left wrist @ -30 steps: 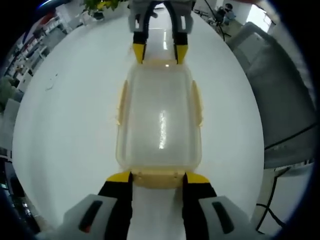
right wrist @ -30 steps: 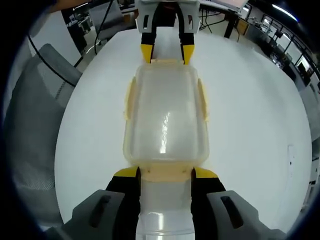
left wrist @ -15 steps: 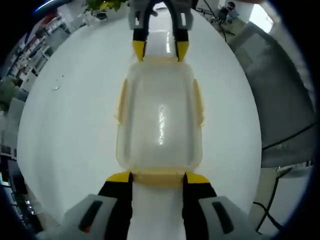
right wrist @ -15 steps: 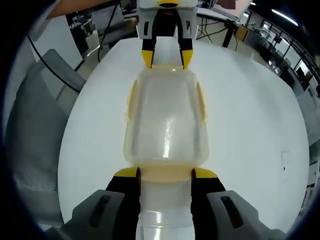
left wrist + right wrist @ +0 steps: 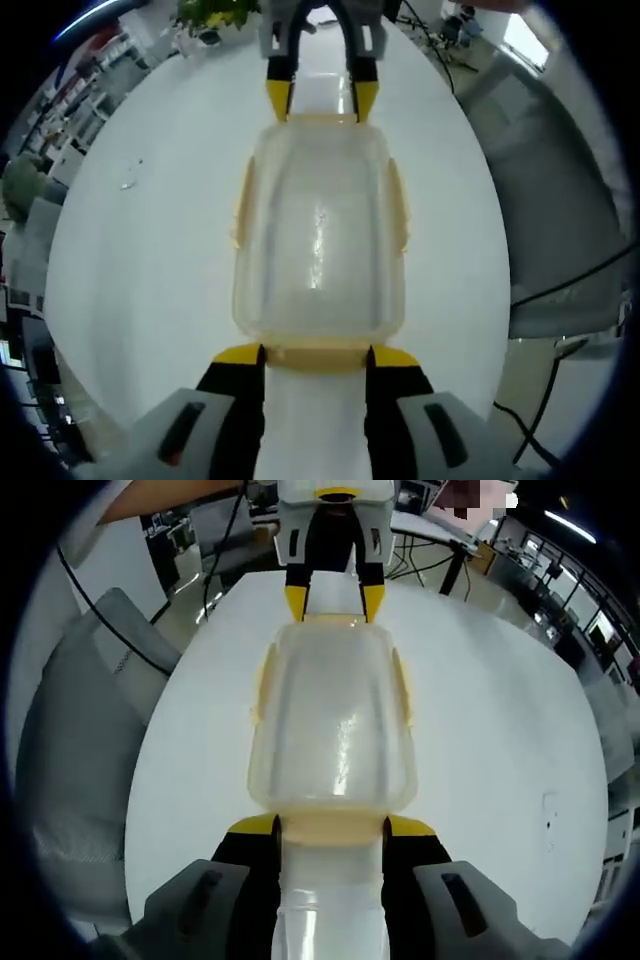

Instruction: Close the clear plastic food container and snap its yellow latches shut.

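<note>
In the left gripper view, I see grey chairs (image 5: pixel 560 230) off the right edge of the white surface (image 5: pixel 150 260) and a small speck (image 5: pixel 128 184) at the upper left of it. My left gripper (image 5: pixel 315 365) rises from the bottom centre, its yellow-tipped fingers (image 5: pixel 240 354) spread wide to either side of the near end latch (image 5: pixel 315 356) of the clear plastic food container (image 5: pixel 318 235). The container sits in the middle of the frame, lid on, with yellow latches (image 5: pixel 243 205) along its long sides. At the top centre the other gripper's tips bracket the far end.

In the right gripper view, a grey chair (image 5: pixel 85 770) lies at the left, the white surface (image 5: pixel 480 740) spreads right, and the container (image 5: pixel 332 725) runs up the centre. My right gripper (image 5: pixel 331 830) stands at the bottom with its fingers (image 5: pixel 252 826) wide apart, flanking the near end latch (image 5: pixel 331 827); whether they press it I cannot tell. The left gripper (image 5: pixel 333 598) meets the far end at top centre, a forearm (image 5: pixel 175 495) behind it at upper left.
</note>
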{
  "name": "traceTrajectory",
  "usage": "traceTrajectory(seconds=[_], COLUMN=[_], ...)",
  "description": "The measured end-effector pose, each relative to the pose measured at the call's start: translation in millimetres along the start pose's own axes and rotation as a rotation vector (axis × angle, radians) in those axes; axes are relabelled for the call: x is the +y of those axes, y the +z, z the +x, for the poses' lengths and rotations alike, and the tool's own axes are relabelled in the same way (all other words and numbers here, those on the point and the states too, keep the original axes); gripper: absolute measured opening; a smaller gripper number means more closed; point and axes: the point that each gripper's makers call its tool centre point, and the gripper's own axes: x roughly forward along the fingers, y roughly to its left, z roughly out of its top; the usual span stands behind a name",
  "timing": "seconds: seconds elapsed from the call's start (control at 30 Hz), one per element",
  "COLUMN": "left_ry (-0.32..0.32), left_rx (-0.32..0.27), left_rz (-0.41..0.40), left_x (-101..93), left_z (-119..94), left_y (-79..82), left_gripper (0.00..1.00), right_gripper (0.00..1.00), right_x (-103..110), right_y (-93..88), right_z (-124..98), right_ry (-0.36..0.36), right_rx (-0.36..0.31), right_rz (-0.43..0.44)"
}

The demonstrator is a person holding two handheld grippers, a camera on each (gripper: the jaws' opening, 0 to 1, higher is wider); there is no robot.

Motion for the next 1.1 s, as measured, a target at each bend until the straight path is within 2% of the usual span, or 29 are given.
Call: traceTrajectory(seconds=[0.33, 0.63, 1.1], left_ry=[0.012, 0.017, 0.015], left_rx=[-0.006, -0.022, -0.059], left_rz=[0.002, 0.006, 0.026], left_x=[-2.9, -4.1, -2.9], left_z=[-11, -12, -5], left_y=[14.3, 33.3, 83.6], left_gripper=[0.33, 0.33, 0.33], right_gripper=[0.35, 0.35, 0.35], right_x=[2, 3, 5], right_y=[-3.8, -18.1, -59.4], right_z=[-15, -30, -58], right_ry=[-0.007, -0.011, -0.027], right_rx=[-0.003, 0.005, 0.027], right_rz=[-0.006, -0.005, 0.011])
